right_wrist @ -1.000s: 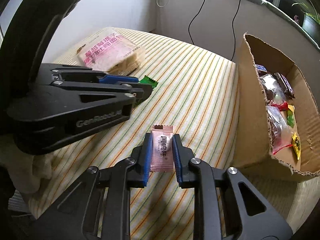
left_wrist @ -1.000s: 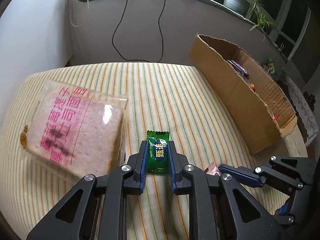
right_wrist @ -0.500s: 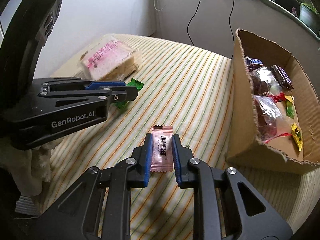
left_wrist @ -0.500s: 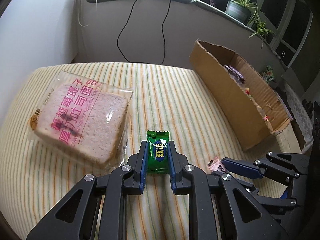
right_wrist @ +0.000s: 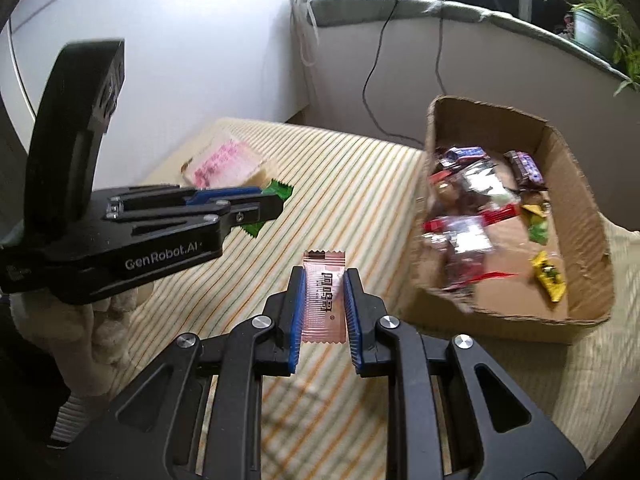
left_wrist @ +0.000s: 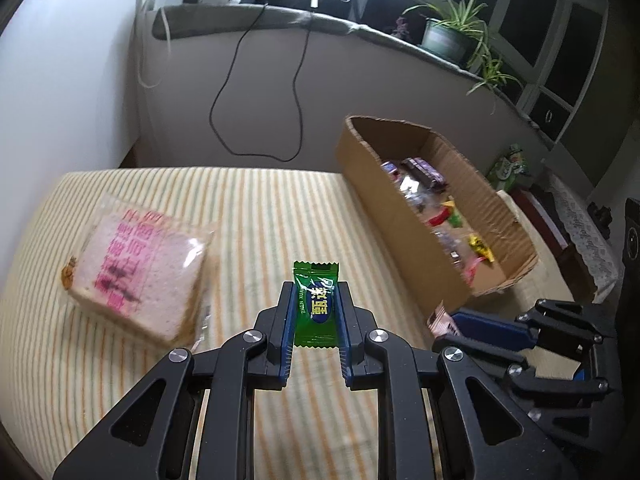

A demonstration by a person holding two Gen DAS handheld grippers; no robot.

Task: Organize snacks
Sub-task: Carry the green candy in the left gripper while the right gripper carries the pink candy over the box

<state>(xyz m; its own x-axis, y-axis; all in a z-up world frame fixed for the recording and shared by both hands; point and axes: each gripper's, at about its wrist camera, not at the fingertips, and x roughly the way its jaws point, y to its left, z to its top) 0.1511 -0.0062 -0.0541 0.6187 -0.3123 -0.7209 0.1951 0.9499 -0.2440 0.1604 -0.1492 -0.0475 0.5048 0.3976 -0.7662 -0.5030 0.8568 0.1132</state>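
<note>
Left claw (left_wrist: 316, 312) gripped green candy (left_wrist: 315, 307), right claw (right_wrist: 324, 300) pink sachet (right_wrist: 324, 296); best carried clear over box (right_wrist: 576, 208) wall before release.

On the desk (left_wrist: 256, 216), the bread packet (left_wrist: 136, 268) lies left, the snack-filled cardboard box (left_wrist: 404, 216) right.

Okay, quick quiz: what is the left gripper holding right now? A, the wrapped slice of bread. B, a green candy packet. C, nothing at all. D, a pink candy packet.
B: the left gripper is shut on the green candy packet, while the pink candy packet sits in the right gripper and the wrapped bread lies on the striped cloth.
</note>
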